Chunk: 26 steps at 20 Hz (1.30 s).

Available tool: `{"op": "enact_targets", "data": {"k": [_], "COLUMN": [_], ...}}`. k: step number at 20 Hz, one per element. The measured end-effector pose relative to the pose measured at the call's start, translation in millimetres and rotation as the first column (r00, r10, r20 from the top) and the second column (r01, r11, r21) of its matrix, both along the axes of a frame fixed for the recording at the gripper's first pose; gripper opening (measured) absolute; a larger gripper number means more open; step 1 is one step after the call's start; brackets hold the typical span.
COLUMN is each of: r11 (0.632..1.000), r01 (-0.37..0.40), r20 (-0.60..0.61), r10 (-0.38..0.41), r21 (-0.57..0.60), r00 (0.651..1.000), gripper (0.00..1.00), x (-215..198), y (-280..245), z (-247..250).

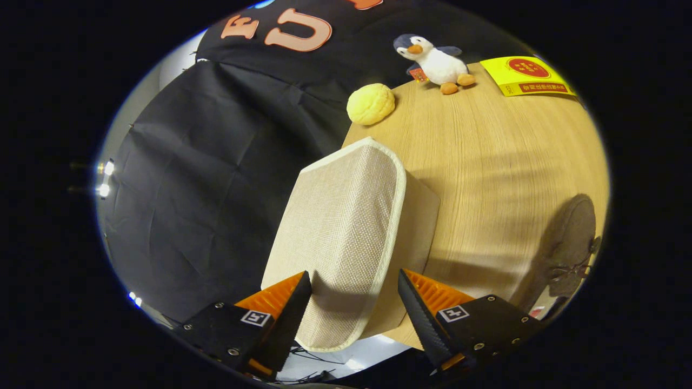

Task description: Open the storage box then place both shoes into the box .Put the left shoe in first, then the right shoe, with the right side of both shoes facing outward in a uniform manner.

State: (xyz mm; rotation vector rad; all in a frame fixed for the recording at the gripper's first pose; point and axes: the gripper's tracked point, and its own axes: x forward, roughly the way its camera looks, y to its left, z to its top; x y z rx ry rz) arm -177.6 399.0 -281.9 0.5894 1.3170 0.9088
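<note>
The beige fabric storage box [419,227] stands on the wooden table [486,156], at its edge toward the black cloth. Its woven lid [340,227] with pale trim faces me and looks closed, though I cannot tell whether it is lifted a little. My gripper [354,302] is open, and the lid's near end lies between and just under the two fingers. One finger [292,313] overlaps the lid's corner, while the other finger [421,313] stands just off its far side edge. A dark grey laced shoe [567,243] lies on the table beyond that finger.
A yellow bun-shaped toy [371,104] sits at the table's far corner past the box. Further back are a plush penguin [435,60] and a yellow packet [524,75]. Black cloth [205,189] hangs beside the table, with small lights [104,178] at its side.
</note>
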Motion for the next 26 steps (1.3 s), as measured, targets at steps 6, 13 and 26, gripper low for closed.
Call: {"op": "enact_targets", "data": {"k": [6, 13, 26], "r11": [0.997, 0.967, 0.94], "r01": [0.025, 0.033, -0.072], "r20": [-0.082, -0.093, 0.116], "r10": [-0.02, -0.009, 0.035], "r21": [0.067, 0.253, 0.334], "r00": [0.996, 0.996, 0.993], "gripper": [0.86, 0.54, 0.17], "x": [-2.0, 4.9, 3.2], "y": [-0.6, 6.3, 140.2], "z": [21.3, 103.4, 219.9]}}
